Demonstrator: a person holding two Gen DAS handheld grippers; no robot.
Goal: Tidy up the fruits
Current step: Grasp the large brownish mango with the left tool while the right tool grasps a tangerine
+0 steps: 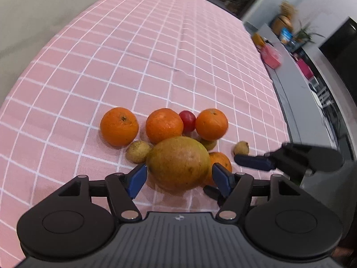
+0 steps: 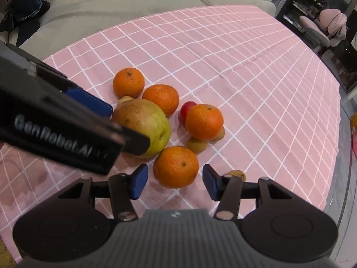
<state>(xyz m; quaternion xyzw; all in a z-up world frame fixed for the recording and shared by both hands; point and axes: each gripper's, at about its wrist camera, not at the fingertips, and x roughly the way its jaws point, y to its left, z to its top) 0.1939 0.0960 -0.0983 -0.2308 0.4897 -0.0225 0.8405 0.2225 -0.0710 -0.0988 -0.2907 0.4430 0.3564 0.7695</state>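
A: Fruits, where?

B: All in one cluster on the worktop, on the pink checked cloth. Big green-yellow mango at the near side of the cluster. Three oranges in a row behind it: far-left orange, middle orange, right orange. A small red fruit sits between the middle and right ones, touching or nearly so.

A: Anything else?

B: A fourth orange just right of the mango, nearest the right tongs. Small brown-green fruits too: one left of the mango, one off to the right on its own, others tucked under the right orange, partly hidden.

A: Left tongs?

B: Left tongs spread wide, blue pads on either side of the mango. Small gaps at both sides, pads not pressing. No grip.

A: Right tongs?

B: Right tongs parted, straddling the fourth orange's near edge. Pads clear of the skin on both sides, nothing held. In the left view they come in from the right, tip near the lone small fruit.

A: Fruit lifted?

B: No, everything rests on the cloth.
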